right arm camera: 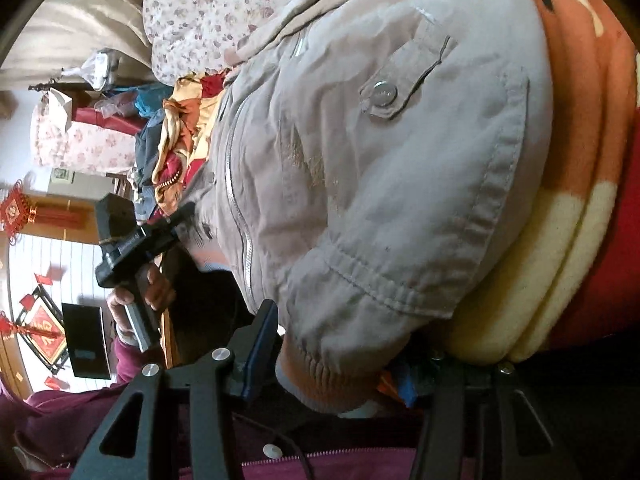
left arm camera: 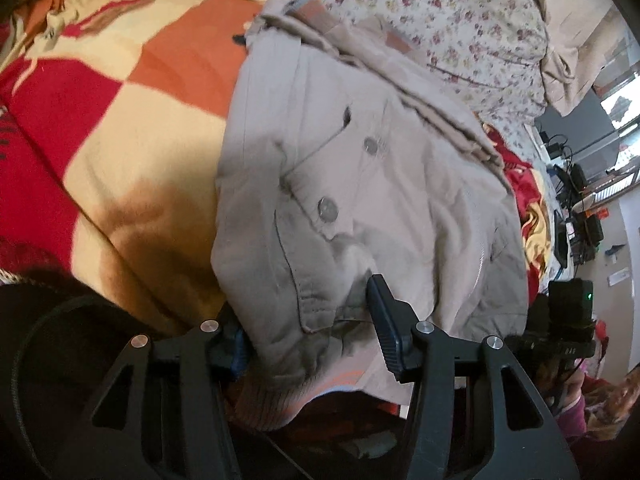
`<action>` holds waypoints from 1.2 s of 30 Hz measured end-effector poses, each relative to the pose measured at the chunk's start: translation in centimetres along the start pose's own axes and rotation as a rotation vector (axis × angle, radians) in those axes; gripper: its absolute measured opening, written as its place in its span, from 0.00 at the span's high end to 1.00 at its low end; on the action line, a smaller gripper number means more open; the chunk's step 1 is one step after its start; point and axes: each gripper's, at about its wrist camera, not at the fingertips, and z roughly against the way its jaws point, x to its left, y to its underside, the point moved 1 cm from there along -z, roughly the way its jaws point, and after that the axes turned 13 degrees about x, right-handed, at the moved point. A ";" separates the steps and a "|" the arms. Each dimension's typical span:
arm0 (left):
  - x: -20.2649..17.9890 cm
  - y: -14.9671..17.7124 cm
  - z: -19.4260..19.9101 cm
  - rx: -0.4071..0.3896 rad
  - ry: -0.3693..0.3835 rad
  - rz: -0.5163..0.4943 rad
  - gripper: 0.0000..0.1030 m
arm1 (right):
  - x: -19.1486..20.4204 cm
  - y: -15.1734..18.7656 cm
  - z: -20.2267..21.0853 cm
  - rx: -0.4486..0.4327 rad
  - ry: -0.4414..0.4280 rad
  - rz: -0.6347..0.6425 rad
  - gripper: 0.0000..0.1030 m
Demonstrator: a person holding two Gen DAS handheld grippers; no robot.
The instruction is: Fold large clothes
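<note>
Beige jacket on the bed, both claws at its hem

Beige cotton jacket [left arm camera: 360, 184] lies bunched on a checked red, orange and cream blanket [left arm camera: 120, 92] spread over the bed, its 2 metal snap buttons facing up in the left view. Its ribbed hem [right arm camera: 328, 380] hangs at the near edge. The left claw [left arm camera: 308, 336] straddles that hem with its jaws partly apart, fabric lying between them; the pads do not visibly press it. The right claw [right arm camera: 340, 364] also stands partly open around the hem, and only 1 pad shows, so whether it grips the cloth cannot be told. Beyond the jacket lies a floral sheet [left arm camera: 440, 12]. A hand [right arm camera: 140, 288] holds the left claw's handle.
</note>
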 end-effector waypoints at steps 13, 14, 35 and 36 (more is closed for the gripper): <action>-3.5 -3.2 5.8 -0.104 0.169 -0.133 0.87 | 4.5 -1.8 4.1 -0.133 -0.028 0.186 0.74; -3.8 -4.3 6.7 -0.132 0.180 -0.136 0.87 | 5.1 -2.3 5.1 -0.167 -0.025 0.206 0.74; -0.7 -7.3 3.6 -0.012 0.100 -0.067 0.43 | 0.7 -2.9 8.6 -0.091 0.121 0.116 0.47; -0.4 -6.2 3.4 0.001 0.076 -0.068 0.43 | 0.5 -1.7 8.0 -0.057 0.135 0.112 0.47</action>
